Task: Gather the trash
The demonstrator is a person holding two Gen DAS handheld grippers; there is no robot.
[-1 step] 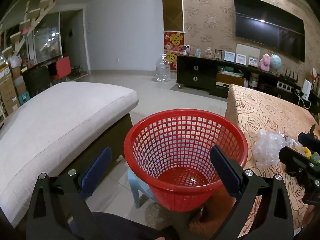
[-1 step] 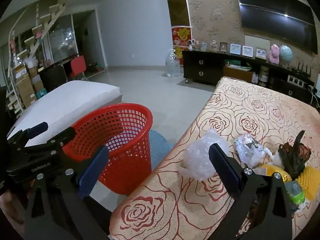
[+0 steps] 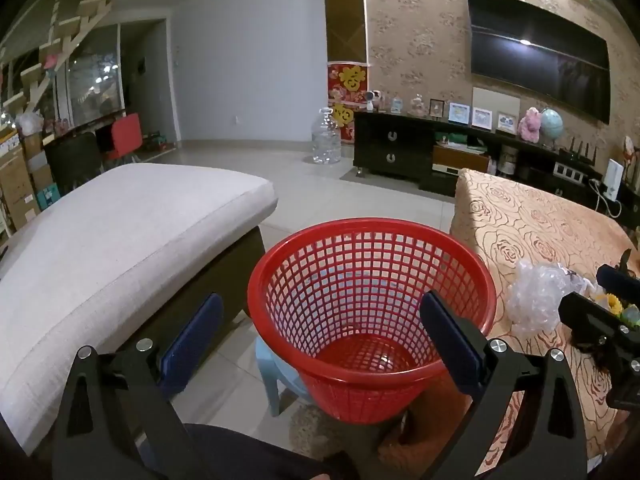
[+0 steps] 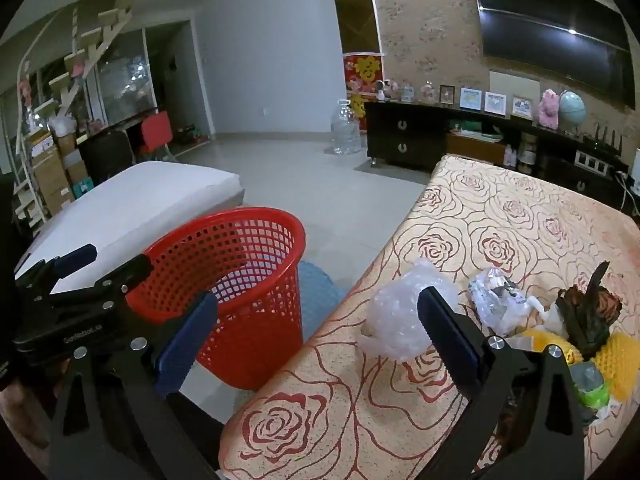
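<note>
A red mesh basket (image 3: 372, 222) stands with nothing in it on the floor between a sofa and a table, right ahead of my left gripper (image 3: 320, 308), which is open and holds nothing. In the right wrist view the basket (image 4: 256, 320) is on the left. My right gripper (image 4: 316, 300) is open over the near edge of the rose-patterned table (image 4: 500, 220). Beside its right finger lies a ball of bubble wrap (image 4: 396, 312). Further right are a clear plastic wrapper (image 4: 496, 300), a dark brown dried scrap (image 4: 588, 312), yellow foam netting (image 4: 616, 364) and a green piece (image 4: 592, 390).
A white cushioned sofa (image 3: 120, 232) lies left of the basket. A light blue stool (image 3: 276, 376) sits under and beside the basket. At the back are a black TV cabinet (image 3: 400, 148) and a large water jug (image 3: 326, 140), with open tiled floor in front of them.
</note>
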